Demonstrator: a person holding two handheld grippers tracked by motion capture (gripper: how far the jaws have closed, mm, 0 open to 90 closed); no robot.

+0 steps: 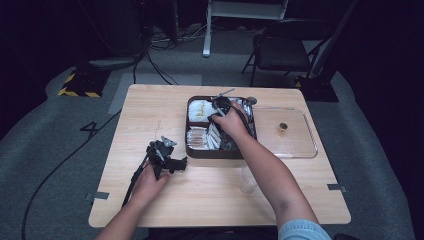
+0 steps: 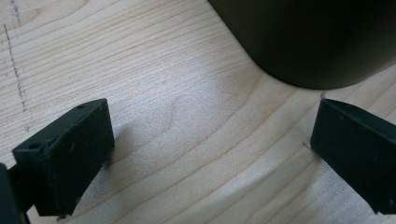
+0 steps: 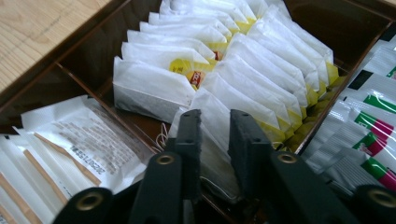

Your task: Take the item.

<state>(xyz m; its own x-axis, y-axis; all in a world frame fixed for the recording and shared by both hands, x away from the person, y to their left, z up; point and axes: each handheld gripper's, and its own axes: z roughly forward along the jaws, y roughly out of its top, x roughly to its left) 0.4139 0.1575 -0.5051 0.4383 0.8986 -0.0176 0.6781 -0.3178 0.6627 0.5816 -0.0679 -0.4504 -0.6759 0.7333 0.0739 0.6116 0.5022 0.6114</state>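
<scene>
A dark brown compartment box (image 1: 190,150) sits mid-table, holding white tea bags (image 3: 233,51) with yellow tags in a row. My right gripper (image 3: 215,126) reaches down into that compartment, and its jaws pinch the nearest tea bag (image 3: 210,105) between them. From above, the right gripper (image 1: 220,107) shows over the box's far part, under the person's hand. My left gripper (image 1: 177,164) rests low on the wood left of the box. Its jaws stand wide apart (image 2: 210,149) with bare table between them, and the box corner (image 2: 317,42) lies just ahead.
Flat paper sachets (image 3: 79,140) fill the neighbouring compartment, and green-and-pink striped packets (image 3: 373,112) another. A clear tray (image 1: 300,151) with a small gold item (image 1: 283,128) lies right of the box. A clear glass (image 1: 247,182) stands near the right forearm. A chair (image 1: 282,50) is behind the table.
</scene>
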